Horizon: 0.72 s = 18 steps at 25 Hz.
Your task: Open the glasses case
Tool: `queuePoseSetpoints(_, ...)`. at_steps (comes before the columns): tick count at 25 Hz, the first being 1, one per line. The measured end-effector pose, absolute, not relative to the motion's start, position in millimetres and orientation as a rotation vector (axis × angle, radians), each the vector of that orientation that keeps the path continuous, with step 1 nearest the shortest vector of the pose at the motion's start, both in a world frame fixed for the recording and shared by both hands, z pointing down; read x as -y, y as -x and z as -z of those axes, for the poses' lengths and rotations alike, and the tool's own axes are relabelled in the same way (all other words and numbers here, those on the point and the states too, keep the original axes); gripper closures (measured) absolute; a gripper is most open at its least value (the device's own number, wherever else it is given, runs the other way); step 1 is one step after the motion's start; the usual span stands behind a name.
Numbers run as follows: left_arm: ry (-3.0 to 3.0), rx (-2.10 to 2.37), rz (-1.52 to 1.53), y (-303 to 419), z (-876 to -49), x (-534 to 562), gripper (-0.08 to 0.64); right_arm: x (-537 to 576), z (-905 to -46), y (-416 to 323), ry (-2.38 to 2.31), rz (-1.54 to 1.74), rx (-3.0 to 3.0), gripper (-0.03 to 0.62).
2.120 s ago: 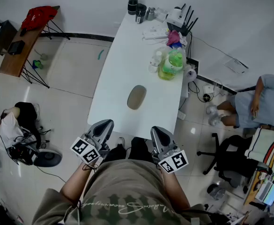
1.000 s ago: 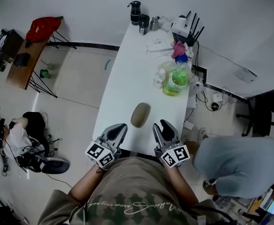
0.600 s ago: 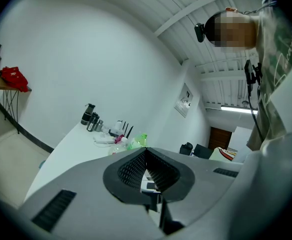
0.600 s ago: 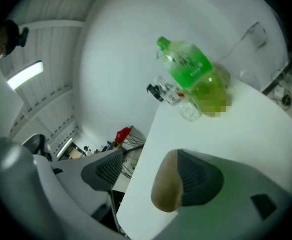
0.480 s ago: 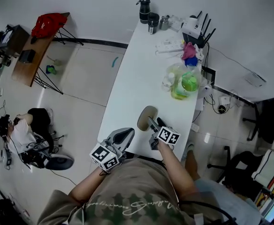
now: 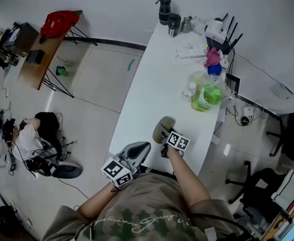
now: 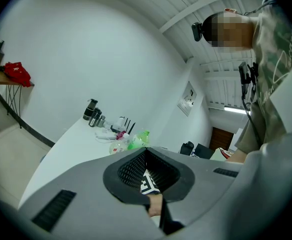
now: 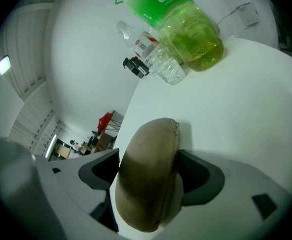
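The tan, oval glasses case (image 6: 163, 126) lies closed on the near end of the white table (image 6: 152, 79). My right gripper (image 6: 162, 133) is down over it and its jaws are opening. In the right gripper view the case (image 8: 148, 184) fills the space between the two dark pads (image 8: 198, 176), zip side to the right; I see no squeeze on it. My left gripper (image 6: 144, 147) hangs at the table's near edge, left of the case and apart from it. In the left gripper view its jaws (image 7: 147, 154) are shut on nothing.
A large green bottle (image 6: 207, 94) and a small clear bottle (image 6: 189, 89) stand beyond the case on the right. A black flask (image 6: 164, 10), a router (image 6: 222, 30) and a power strip (image 6: 192, 51) are at the far end. A person (image 6: 28, 134) sits on the floor, left.
My right gripper has come down and forward onto the case, rolled over, and its jaws have spread around it. The left gripper has stayed put. A person at the right has left the view.
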<state>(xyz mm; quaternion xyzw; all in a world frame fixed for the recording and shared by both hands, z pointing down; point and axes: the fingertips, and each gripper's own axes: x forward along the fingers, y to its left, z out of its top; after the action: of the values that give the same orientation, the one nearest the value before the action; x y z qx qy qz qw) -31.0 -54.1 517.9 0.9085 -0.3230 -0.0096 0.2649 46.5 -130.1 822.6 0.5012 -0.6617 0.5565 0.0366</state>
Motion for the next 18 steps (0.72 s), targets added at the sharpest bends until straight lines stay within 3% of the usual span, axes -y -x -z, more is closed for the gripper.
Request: queuePoseSetpoints(18,-2.420,0.899,-0.013,45.4,-527.0,48.7,0.555,138.8,-824.3,-22.1,-1.418,-1.539,1.907,0.227)
